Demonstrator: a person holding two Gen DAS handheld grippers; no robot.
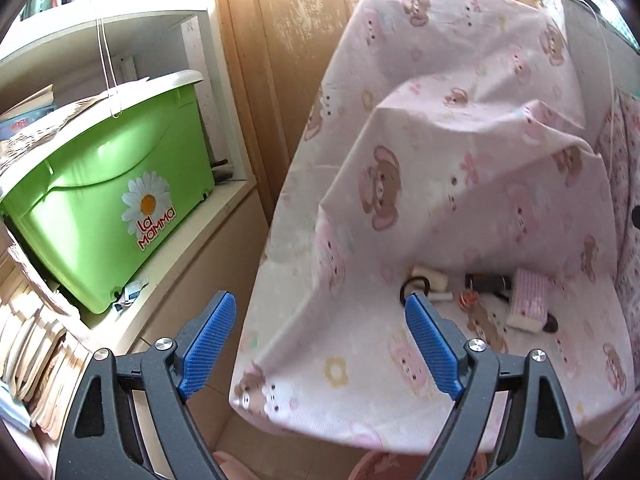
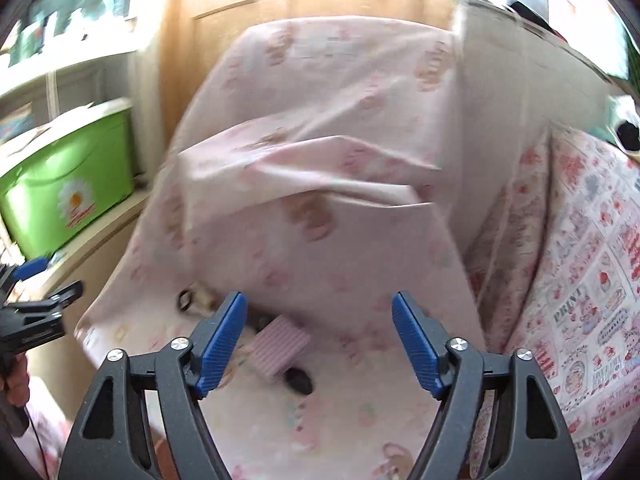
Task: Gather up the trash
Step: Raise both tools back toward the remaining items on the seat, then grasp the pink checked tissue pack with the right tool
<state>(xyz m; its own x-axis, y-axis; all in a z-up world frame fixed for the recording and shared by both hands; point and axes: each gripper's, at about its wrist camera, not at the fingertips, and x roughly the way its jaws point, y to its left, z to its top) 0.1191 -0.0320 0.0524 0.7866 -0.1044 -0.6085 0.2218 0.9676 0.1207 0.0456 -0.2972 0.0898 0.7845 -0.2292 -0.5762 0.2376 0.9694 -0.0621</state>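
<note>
A bedroom corner: white shelving on the left, a wooden door behind, a bed draped in pink bear-print sheet.

From the left, a green storage box (image 1: 108, 200) sits on the shelf (image 1: 192, 248) above stacked books; the left gripper (image 1: 320, 344) hangs wide open and empty over the bed's (image 1: 320, 380) edge, and the right gripper (image 2: 318, 344) is likewise spread and empty, its view blurred. The litter lies in a hollow under the lifted sheet (image 1: 460, 168): a black hair tie (image 1: 416, 284), a small cream block (image 1: 430, 274), dark bits, then a pink striped packet (image 1: 528, 300). All look light and soft; I'd pinch the packet across its narrow sides, since the mattress will likely give underneath.
</note>
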